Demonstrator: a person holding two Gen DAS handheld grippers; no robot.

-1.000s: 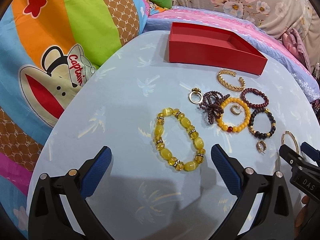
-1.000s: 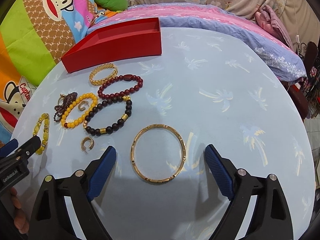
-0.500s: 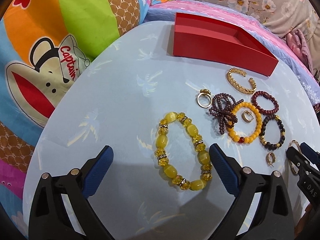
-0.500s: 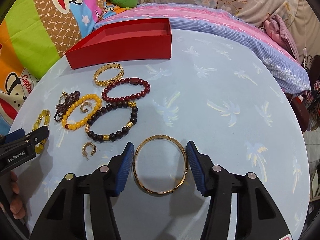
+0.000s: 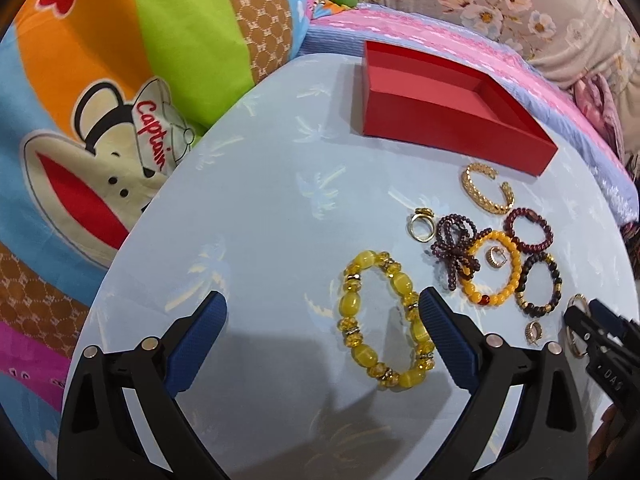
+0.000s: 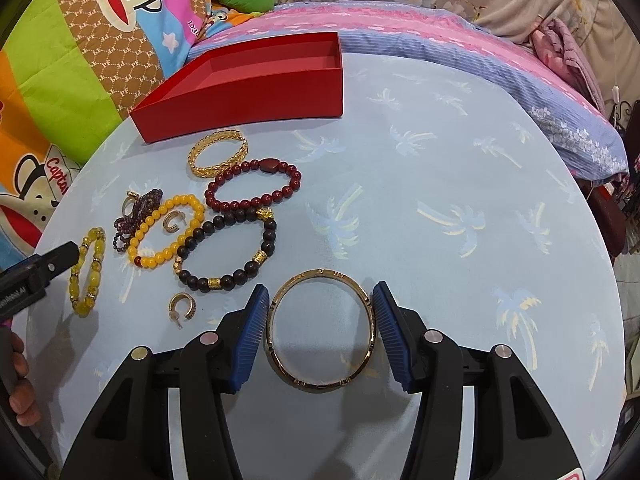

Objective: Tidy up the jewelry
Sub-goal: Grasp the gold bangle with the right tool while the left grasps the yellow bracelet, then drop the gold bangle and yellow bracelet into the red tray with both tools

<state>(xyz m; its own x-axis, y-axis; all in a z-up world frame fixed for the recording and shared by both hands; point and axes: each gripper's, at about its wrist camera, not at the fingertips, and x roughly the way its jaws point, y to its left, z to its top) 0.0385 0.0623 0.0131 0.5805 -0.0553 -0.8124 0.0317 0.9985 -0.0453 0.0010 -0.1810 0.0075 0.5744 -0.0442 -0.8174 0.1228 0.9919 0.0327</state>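
Observation:
My right gripper (image 6: 320, 312) is shut on the thin gold bangle (image 6: 320, 382), its blue pads touching both sides, still on the table. My left gripper (image 5: 322, 320) is open; its right finger (image 5: 448, 344) overlaps the yellow bead bracelet (image 5: 352, 308), which lies mostly between the fingers. An empty red box (image 6: 248, 96) stands at the back, also in the left wrist view (image 5: 448, 132). In front of it lie a gold woven cuff (image 6: 218, 154), a red bead bracelet (image 6: 252, 190), a black bead bracelet (image 6: 228, 252), an orange bead bracelet (image 6: 166, 230), a purple bead strand (image 6: 134, 216), a ring (image 5: 420, 226) and two small hoop earrings (image 6: 182, 306).
The round table (image 6: 460, 184) has a pale blue palm-print cloth. Bright cartoon bedding (image 5: 100, 120) lies past its left edge, and pink and floral bedding (image 6: 400, 20) lies behind. The table's right half holds no jewelry.
My right gripper has closed from wide open onto the gold bangle. My left gripper has shifted left, so the yellow bracelet now sits against its right finger.

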